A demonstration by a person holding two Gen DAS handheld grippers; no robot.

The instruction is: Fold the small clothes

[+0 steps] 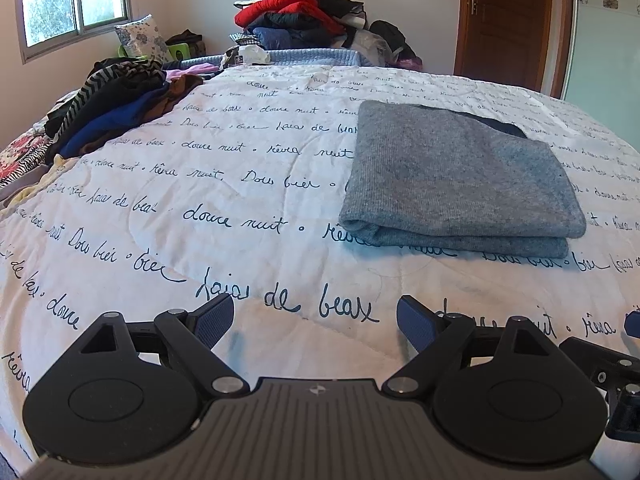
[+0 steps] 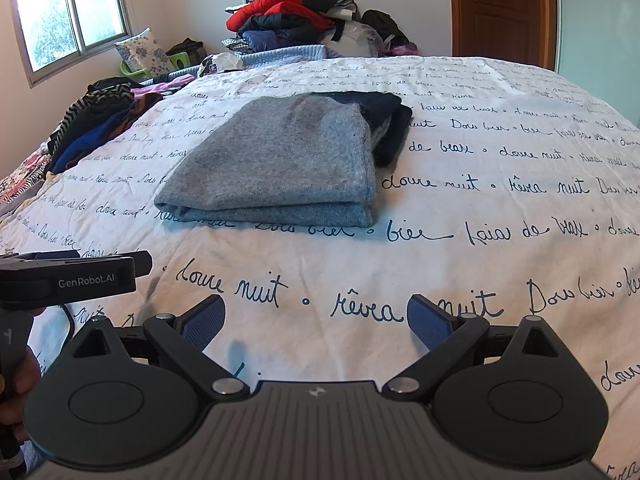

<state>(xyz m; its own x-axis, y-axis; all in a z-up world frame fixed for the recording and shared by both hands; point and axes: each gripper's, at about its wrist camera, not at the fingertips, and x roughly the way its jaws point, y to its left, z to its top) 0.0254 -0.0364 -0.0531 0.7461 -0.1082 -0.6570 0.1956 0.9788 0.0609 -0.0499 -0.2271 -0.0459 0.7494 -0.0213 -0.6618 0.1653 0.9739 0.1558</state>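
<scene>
1. The left gripper [image 1: 315, 322] sits at the bottom centre of its own view, its blue-padded fingers [image 1: 214, 320] spread wide with nothing between them, only the bedspread [image 1: 240, 184] showing in the gap.
2. The right gripper [image 2: 316, 322] sits at the bottom centre of its view, fingers [image 2: 204, 324] equally wide apart and empty.
3. The grey folded garment [image 1: 456, 176] lies flat on the bed, centre right in the left view and centre left in the right view, well apart from both grippers.
4. A dark garment [image 2: 384, 120] pokes out from under its far right edge.
5. A heap of unfolded clothes [image 1: 116, 108] lies at the left edge of the bed.
6. A taller clothes pile [image 1: 300, 12] stands at top centre, against the wall.
</scene>
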